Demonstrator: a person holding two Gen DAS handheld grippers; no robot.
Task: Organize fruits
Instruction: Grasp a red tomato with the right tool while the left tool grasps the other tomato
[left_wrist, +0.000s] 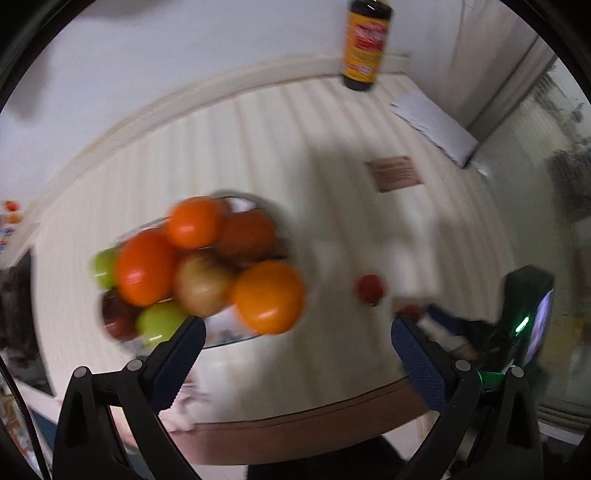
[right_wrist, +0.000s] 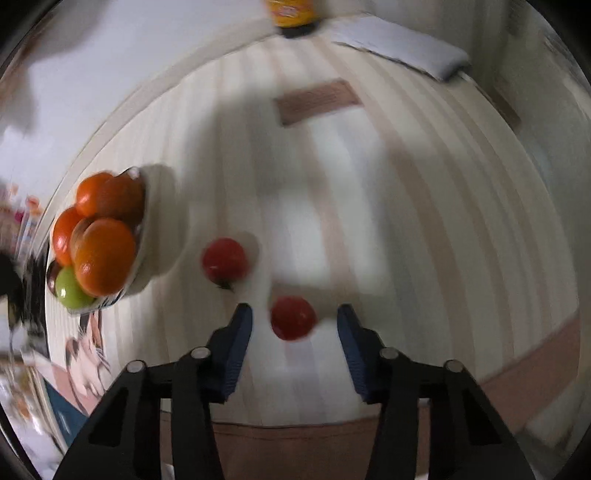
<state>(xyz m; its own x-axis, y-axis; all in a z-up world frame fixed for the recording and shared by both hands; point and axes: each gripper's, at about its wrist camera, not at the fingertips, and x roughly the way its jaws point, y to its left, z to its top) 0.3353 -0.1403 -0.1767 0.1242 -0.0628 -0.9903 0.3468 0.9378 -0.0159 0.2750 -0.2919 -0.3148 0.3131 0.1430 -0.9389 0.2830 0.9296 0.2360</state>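
Since near red fruit sat between your right gripper fingers, untouched, jaws stood part-open, holding nothing. It lay on striped table, right of fruit bowl. Judged small, light, smooth, likely soft: you wanted gentle squeeze across widest middle. Round, no long axis. Second red fruit lay farther left, stem toward you. Left gripper gaped wide, empty, beside bowl.

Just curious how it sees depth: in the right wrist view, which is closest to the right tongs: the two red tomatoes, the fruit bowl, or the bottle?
1. Nearer tomato, between the right tongs.
2. Second tomato, ahead-left.
3. Fruit bowl, far left.
4. Bottle, at the table's far edge.
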